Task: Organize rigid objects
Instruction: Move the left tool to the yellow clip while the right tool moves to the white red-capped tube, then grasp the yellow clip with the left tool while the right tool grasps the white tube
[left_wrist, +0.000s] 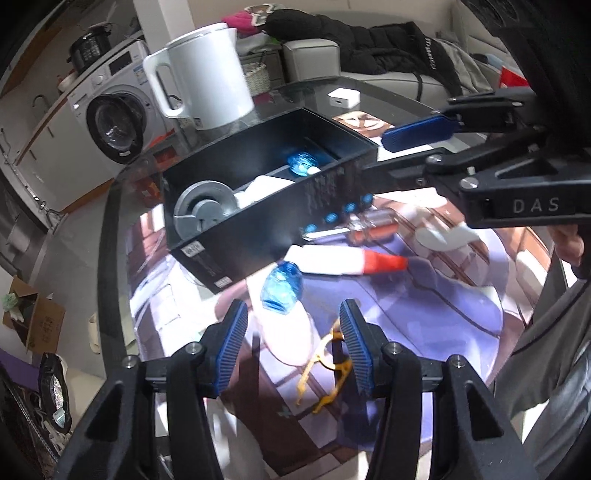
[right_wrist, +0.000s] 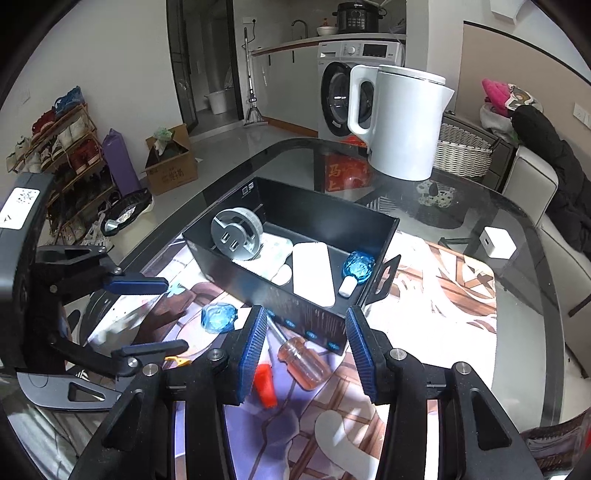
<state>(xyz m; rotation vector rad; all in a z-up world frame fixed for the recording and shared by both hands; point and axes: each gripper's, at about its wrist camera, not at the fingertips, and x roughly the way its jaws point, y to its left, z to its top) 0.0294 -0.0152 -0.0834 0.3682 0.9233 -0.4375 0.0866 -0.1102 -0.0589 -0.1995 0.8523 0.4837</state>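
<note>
On the glass tabletop (right_wrist: 517, 295) stands an open black rectangular box (right_wrist: 321, 218). The left gripper (left_wrist: 293, 343) hangs part-open and empty, a blue faceted bottle (left_wrist: 281, 290) at its twelve o'clock. The right gripper (right_wrist: 306, 350), part-open and empty, frames a clear orange-handled screwdriver (right_wrist: 304, 363).

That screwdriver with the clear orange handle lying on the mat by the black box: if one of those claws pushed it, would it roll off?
The screwdriver probably rolls easily: its handle looks round and it lies on its side. The printed mat may slow it, and the black box just behind would likely stop it that way. It looks rigid, and its glossy handle may slip between the pads.
</note>
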